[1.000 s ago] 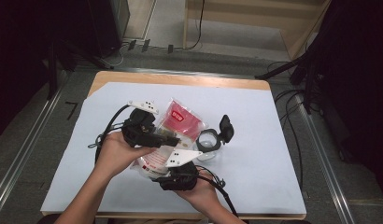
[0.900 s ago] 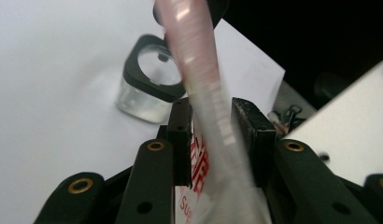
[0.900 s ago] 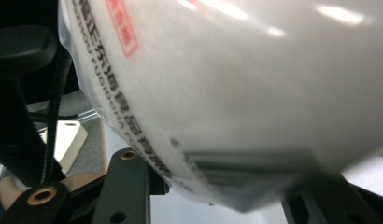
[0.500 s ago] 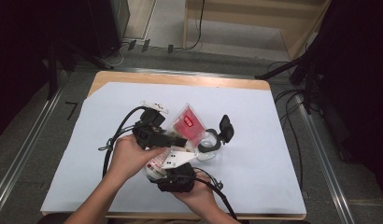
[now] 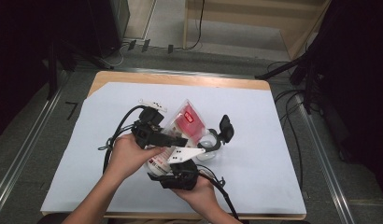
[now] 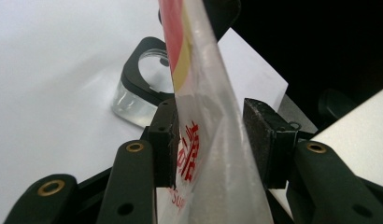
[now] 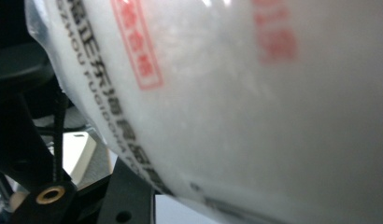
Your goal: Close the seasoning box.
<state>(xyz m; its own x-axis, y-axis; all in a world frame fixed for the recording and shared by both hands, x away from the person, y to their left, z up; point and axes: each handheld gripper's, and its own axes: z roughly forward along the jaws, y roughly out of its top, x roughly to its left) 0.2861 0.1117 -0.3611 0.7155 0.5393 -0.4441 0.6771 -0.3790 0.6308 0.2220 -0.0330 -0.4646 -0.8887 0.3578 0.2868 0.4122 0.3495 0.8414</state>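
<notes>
- A clear plastic bag [image 5: 180, 128] with a red label, filled with white grains, is held up off the white sheet [image 5: 77, 163] near the table's middle, its top tilted toward 1 o'clock in the high view.
- The left gripper [image 5: 173, 140] is seen at 9 o'clock of the bag, pointing toward 3 o'clock, in the person's left hand [image 5: 129, 156].
- In the left gripper view the bag [image 6: 203, 140] stands between the jaws: the left pad [image 6: 164, 140] is touching the film, while the right pad [image 6: 264, 140] stands just clear of it. These jaws have just been opening, so the bag is no longer pinched.
- The right gripper [image 5: 180, 175] is seen at 6 o'clock of the bag, in the right hand [image 5: 199, 193].
- In the right gripper view the bag's printed belly [image 7: 227, 102] is pressed close to the lens; whether those jaws clamp it cannot be told.
- A clear jar with a black clip lid [image 5: 217, 137] lies at 3 o'clock, just beside the bag.
</notes>
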